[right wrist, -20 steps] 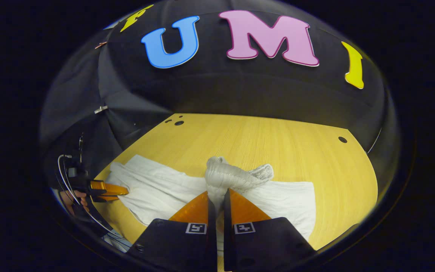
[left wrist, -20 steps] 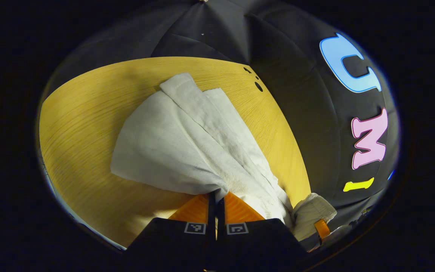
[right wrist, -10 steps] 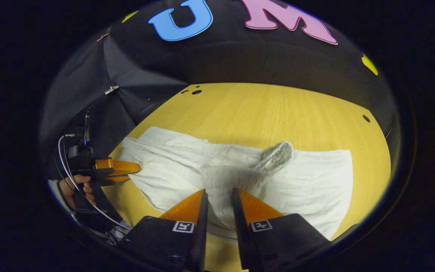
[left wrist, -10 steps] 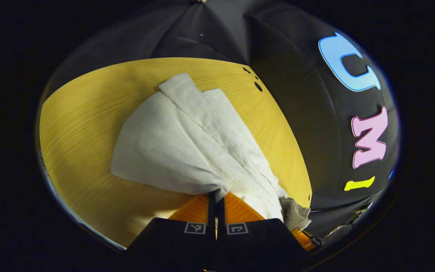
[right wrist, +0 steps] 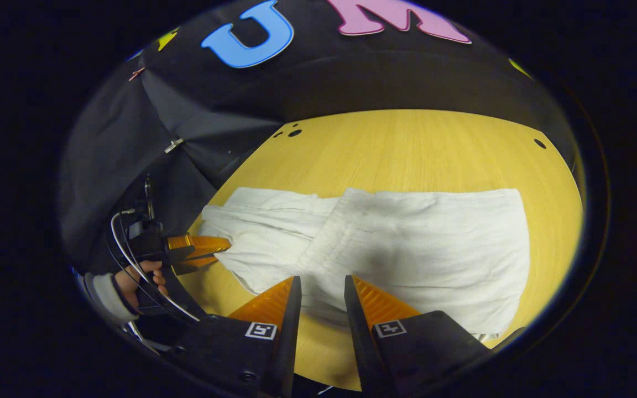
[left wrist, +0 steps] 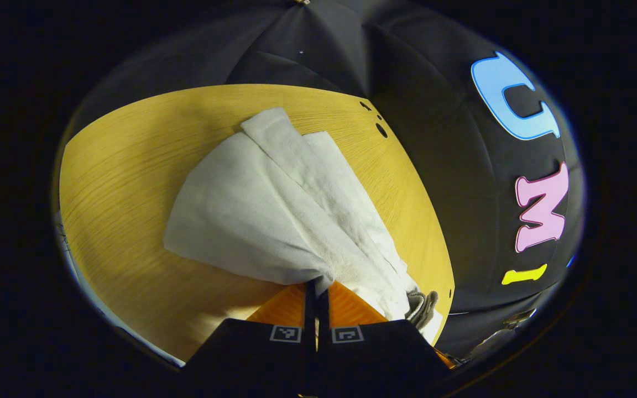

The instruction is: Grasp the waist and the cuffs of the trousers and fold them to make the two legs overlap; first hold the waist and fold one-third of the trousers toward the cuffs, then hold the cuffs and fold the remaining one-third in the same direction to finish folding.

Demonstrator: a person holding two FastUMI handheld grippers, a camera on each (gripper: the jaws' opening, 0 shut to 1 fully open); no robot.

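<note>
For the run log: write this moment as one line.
stage: waist fold laid down | left claw: shut on trousers edge | right claw: open, above cloth | trousers: flat on table

The yellow wooden table (right wrist: 407, 149) fills the middle of the frame; white trousers (right wrist: 407, 243) lie flat across it.

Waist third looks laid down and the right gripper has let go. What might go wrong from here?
1. The left gripper grips the trousers by a bunched cuff corner; lifting from there may drag the stack askew.
2. The waistband lies slanted over the legs, so the last fold could land uneven.
3. The open right gripper hovers low and might snag the near edge.
</note>
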